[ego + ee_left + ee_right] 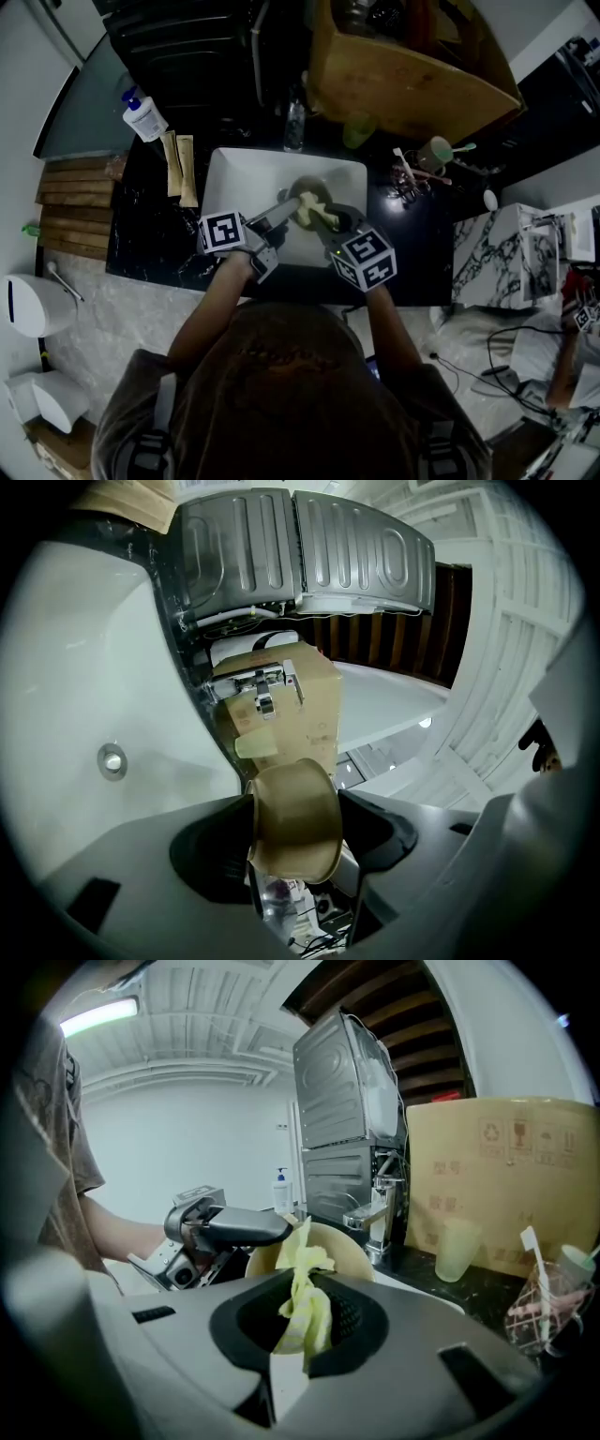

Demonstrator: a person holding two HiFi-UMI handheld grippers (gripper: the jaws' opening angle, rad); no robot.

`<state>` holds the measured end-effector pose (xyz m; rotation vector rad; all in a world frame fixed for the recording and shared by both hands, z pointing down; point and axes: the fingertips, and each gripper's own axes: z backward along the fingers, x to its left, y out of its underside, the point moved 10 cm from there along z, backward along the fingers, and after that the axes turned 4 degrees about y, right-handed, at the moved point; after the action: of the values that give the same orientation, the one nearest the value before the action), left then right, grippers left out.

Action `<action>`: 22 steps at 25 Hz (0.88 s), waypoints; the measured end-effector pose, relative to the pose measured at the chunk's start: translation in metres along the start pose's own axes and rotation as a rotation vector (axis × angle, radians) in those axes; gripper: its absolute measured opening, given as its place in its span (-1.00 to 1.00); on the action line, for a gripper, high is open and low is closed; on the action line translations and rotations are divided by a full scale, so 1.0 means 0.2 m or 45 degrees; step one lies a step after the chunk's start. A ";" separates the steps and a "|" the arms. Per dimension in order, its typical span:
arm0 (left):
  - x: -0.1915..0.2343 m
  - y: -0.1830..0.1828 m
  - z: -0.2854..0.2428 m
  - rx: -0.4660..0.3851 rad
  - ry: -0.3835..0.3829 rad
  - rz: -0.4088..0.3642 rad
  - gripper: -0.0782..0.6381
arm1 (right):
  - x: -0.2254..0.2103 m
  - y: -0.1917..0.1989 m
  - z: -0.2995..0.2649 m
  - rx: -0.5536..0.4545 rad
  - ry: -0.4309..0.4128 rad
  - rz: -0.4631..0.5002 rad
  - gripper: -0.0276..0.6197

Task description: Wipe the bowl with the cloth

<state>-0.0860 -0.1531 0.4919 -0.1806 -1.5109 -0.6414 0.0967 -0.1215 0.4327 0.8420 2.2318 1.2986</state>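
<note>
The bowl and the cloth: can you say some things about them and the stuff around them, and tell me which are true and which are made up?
1. The left tongs are holding the bowl. True.
2. The cloth is blue. False: it is yellow, and it is pinched in the right tongs.
3. The bowl is held over the white sink. True.
4. The green cup is inside the sink. False: it stands on the dark counter, in front of the cardboard box.
</note>
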 end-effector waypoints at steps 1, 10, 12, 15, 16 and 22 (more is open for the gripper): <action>0.00 0.00 0.00 -0.003 -0.007 0.005 -0.01 | 0.01 0.00 -0.01 -0.007 -0.006 -0.012 -0.83; 0.01 0.02 -0.02 0.025 0.009 -0.024 -0.01 | 0.01 -0.03 -0.03 -0.065 -0.019 -0.081 -0.83; 0.01 0.03 -0.02 0.035 0.028 -0.017 -0.01 | 0.00 -0.03 -0.02 -0.071 -0.014 -0.080 -0.83; 0.00 0.05 -0.03 0.043 0.052 0.003 -0.01 | -0.02 -0.04 -0.02 -0.082 -0.001 -0.081 -0.83; 0.00 0.05 -0.03 0.049 0.055 0.010 -0.01 | -0.03 -0.04 -0.02 -0.087 0.005 -0.082 -0.83; -0.01 0.06 -0.02 0.064 0.055 0.011 -0.01 | -0.06 -0.07 -0.02 -0.097 0.040 -0.065 -0.83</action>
<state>-0.0768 -0.1438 0.4929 -0.1338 -1.4824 -0.5960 0.0993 -0.1376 0.4232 0.7375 2.1975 1.3726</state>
